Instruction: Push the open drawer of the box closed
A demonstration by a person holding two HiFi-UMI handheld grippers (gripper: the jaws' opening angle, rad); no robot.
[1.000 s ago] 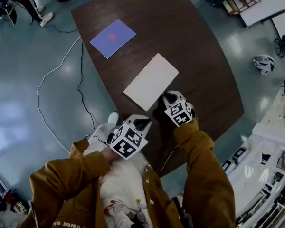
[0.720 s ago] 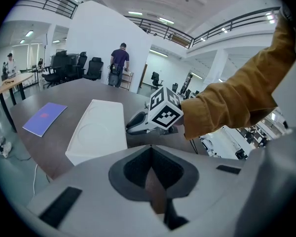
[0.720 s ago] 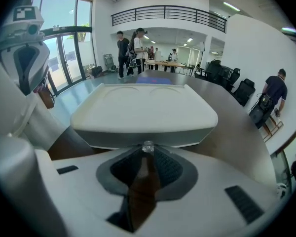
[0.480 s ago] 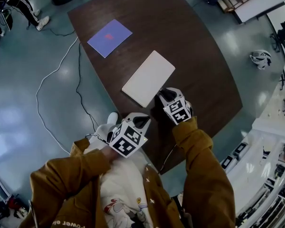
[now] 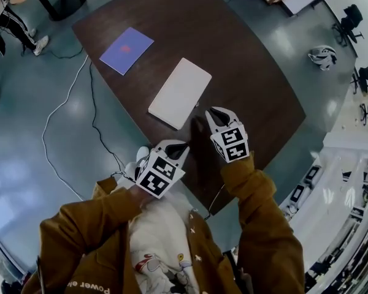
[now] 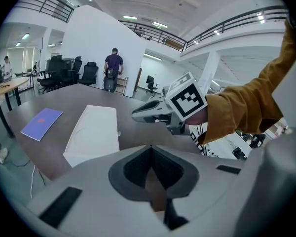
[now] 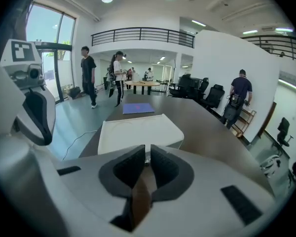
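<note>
Bearing a white box [image 5: 180, 92], dark table [image 5: 245, 72] stands on teal floor [image 5: 24, 127]; left gripper [image 5: 180, 146] clenched, right gripper [image 5: 213, 114] jaws just narrowed, empty.

Head view gives me only the top of the box [image 5: 180, 93]; its front face doesn't show, so I can't tell if the drawer is in or out. Print on the purple sheet [image 5: 126, 50] is too small to read. The table [image 5: 257, 72] has its far corner cut by the top edge, and its near edge is buried under my sleeves [image 5: 86, 225]. The cable [image 5: 61, 106] runs under me and I can't see where it ends. The white object on the floor [image 5: 322, 56] is too small to identify. A person [image 5: 15, 26] is cut by the left edge, legs only.
</note>
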